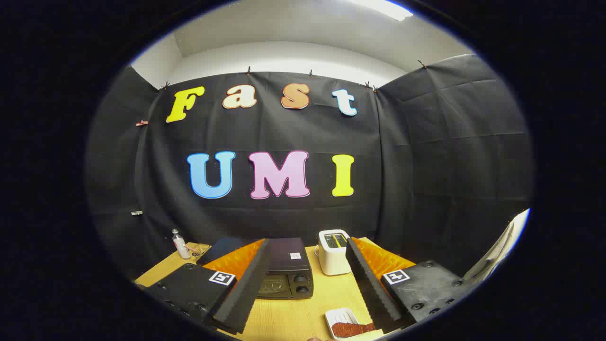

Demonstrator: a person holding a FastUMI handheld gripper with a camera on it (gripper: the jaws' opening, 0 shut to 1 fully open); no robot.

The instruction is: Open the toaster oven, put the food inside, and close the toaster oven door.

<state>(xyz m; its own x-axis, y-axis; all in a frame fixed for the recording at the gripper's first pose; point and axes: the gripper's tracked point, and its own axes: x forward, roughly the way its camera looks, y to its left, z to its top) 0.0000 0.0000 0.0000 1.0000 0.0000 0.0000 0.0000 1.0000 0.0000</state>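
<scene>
Table (303, 308) of pale wood runs across the lower middle of the frame, carrying one toaster oven (289, 270) with its door shut, one white toaster (334, 252), one bottle (180, 245) at lower left, and one white dish (342, 316) holding the food (350, 328). Nothing appears done yet: opening, loading and closing all remain. Hand-held gripper (310, 317) is spread wide, grasping nothing.

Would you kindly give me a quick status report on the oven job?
Tongs open, holding nothing. Toaster oven just ahead, door shut. Food on white tray by one finger, untouched. White toaster beside the oven, not blocking.
</scene>
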